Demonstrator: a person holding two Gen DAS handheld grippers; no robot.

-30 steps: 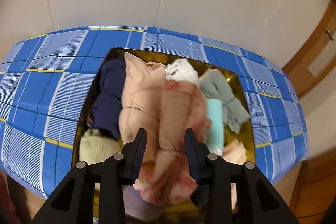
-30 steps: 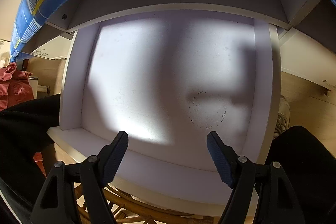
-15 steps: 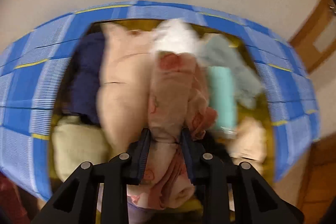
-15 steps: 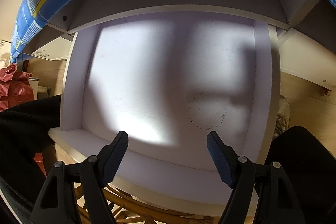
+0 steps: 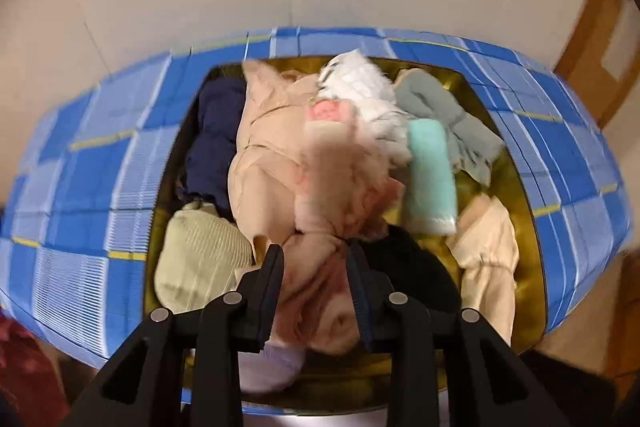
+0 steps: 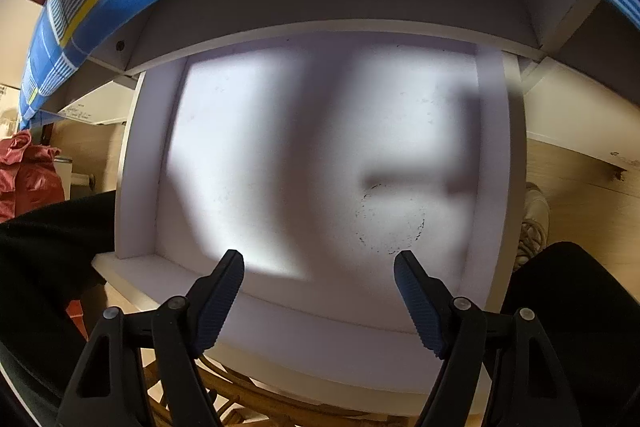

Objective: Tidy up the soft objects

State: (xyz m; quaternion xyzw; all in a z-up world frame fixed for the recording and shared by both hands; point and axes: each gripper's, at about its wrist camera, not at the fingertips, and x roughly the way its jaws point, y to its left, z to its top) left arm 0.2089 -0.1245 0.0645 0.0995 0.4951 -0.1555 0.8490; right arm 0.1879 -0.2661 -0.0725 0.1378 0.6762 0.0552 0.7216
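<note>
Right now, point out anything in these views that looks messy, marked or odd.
The gold bin holds a loose jumble of soft items, none folded flat. The left claw is clamped on a pink patterned cloth. The white drawer bears a faint dark ring mark; nothing else stands out.

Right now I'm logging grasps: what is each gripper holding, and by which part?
The left gripper is shut on the pink patterned cloth, pinching its bunched near end. The right gripper holds nothing; its jaws stand open over the white drawer.
</note>
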